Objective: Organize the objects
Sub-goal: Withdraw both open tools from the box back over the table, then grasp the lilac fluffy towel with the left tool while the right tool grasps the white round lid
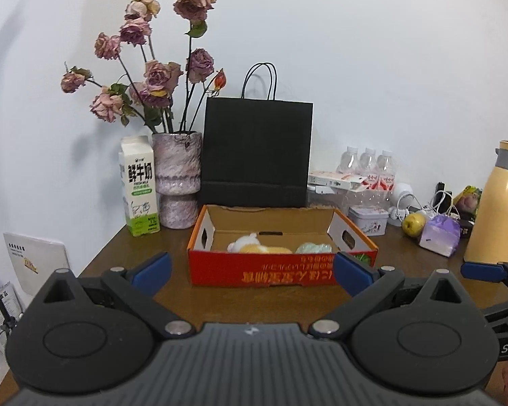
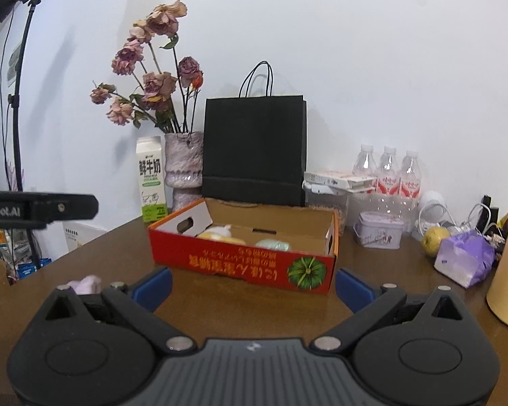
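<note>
The red cardboard box (image 1: pixel 281 270) sits open-topped near the middle of the brown desk (image 1: pixel 240 304), its front wall printed with orange Chinese characters that read upside down; in the right wrist view a green pumpkin picture (image 2: pixel 304 272) shows at the right end of that wall. Inside lie a white-and-yellow soft thing (image 1: pixel 254 245) and a pale green one (image 1: pixel 313 247) — what they are cannot be told.

The left claw (image 1: pixel 252 272) stands open just in front of the box, its blue-padded fingers wide apart and holding nothing. The right claw (image 2: pixel 252 289) is likewise open and empty, also facing the box; a small pale purple object (image 2: pixel 84 284) lies on the desk beside its left finger.

Behind the box stands a black paper bag (image 1: pixel 257 152) with cord handles. To its left are a mottled vase (image 1: pixel 177 179) of dried roses and a milk carton (image 1: pixel 139 189) marked "鲜牛奶" and "FRESH MILK". To the right — three water bottles (image 2: pixel 387 172) with red labels, a small tin (image 2: pixel 381 230), a yellow-green fruit (image 2: pixel 435 237), a purple packet (image 2: pixel 465 257) and a yellow flask (image 1: pixel 494 203). The dark bar at the left of the right wrist view carries the letters "Robot.AI" (image 2: pixel 3 210).
</note>
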Tool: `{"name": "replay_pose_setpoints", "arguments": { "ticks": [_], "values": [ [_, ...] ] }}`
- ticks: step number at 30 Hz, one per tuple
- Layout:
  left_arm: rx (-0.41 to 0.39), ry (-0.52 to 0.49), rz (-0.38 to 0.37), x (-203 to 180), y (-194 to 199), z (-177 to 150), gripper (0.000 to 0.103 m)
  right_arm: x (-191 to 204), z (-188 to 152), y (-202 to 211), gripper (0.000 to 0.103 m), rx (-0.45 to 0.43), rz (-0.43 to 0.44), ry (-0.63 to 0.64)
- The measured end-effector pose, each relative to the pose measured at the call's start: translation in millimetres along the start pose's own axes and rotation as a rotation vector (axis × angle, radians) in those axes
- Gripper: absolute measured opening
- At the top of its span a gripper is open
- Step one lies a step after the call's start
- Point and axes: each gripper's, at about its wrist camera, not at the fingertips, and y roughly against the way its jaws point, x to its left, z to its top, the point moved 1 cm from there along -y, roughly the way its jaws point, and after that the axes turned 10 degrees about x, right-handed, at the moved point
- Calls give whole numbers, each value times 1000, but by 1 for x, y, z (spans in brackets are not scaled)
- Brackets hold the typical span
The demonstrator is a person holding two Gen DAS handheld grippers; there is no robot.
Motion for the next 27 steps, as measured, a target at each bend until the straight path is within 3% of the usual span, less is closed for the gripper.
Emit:
{"name": "replay_pose_setpoints", "arguments": {
  "ticks": [14, 27],
  "values": [
    [84, 15, 30, 30, 26, -48, 103, 22, -53, 16, 103, 104, 23, 11],
    [180, 55, 65, 68, 30, -88, 103, 66, -64, -1, 102, 168, 100, 92]
  ]
}}
